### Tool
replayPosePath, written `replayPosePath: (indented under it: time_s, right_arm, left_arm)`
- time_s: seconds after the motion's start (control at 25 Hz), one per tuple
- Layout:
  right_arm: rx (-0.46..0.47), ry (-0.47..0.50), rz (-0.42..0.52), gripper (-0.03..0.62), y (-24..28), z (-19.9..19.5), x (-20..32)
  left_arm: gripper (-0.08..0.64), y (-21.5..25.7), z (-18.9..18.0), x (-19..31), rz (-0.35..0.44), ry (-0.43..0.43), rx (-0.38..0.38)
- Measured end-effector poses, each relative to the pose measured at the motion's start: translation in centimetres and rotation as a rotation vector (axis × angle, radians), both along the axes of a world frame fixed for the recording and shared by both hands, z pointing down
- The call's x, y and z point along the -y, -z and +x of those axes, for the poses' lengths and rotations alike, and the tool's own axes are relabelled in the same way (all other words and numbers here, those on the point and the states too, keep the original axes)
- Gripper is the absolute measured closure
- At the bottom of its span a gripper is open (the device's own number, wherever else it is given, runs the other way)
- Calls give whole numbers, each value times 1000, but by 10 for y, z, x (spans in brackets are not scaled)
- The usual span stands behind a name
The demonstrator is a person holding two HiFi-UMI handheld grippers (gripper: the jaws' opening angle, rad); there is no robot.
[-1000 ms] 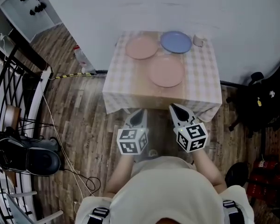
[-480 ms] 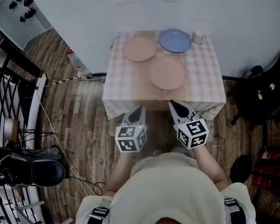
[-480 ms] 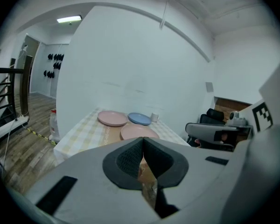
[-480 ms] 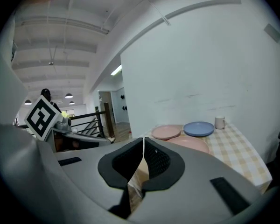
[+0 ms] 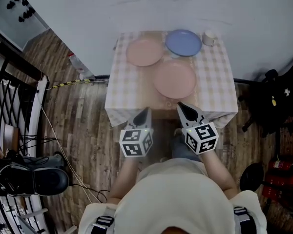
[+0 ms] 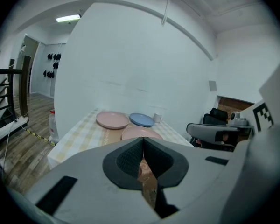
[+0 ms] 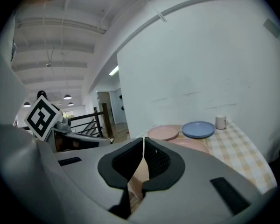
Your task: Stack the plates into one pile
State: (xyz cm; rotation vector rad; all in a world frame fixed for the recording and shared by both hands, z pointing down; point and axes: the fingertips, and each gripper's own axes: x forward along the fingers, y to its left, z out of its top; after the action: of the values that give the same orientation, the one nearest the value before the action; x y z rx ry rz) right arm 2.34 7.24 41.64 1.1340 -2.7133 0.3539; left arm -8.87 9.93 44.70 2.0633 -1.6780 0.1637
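Three plates lie apart on a checked table (image 5: pixel 215 84): a pink plate (image 5: pixel 144 52) at the back left, a blue plate (image 5: pixel 183 42) at the back right, and a second pink plate (image 5: pixel 175 80) nearer me. My left gripper (image 5: pixel 145 112) and right gripper (image 5: pixel 181 106) hover side by side at the table's near edge, both shut with nothing between the jaws. In the left gripper view the far pink plate (image 6: pixel 113 120), blue plate (image 6: pixel 141 120) and near pink plate (image 6: pixel 141 133) lie ahead. The right gripper view shows the same pink plate (image 7: pixel 163 132) and blue plate (image 7: pixel 198 129).
A small white cup (image 5: pixel 208 37) stands at the table's back right corner by the white wall. A black chair (image 5: pixel 278 101) is at the right, a black railing (image 5: pixel 14 96) at the left. Cables and a bottle (image 5: pixel 77 65) lie on the wood floor.
Both grippers have moved forward toward the table's near edge, and the table sits closer in the head view. Their jaws stay shut.
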Motion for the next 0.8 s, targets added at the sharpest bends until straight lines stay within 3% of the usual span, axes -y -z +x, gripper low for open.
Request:
replayPosePath:
  time_s: [0.8]
  right_arm:
    - [-29, 134, 32, 591, 12, -8, 153]
  left_arm:
    - [557, 3, -11, 133, 0, 174, -16]
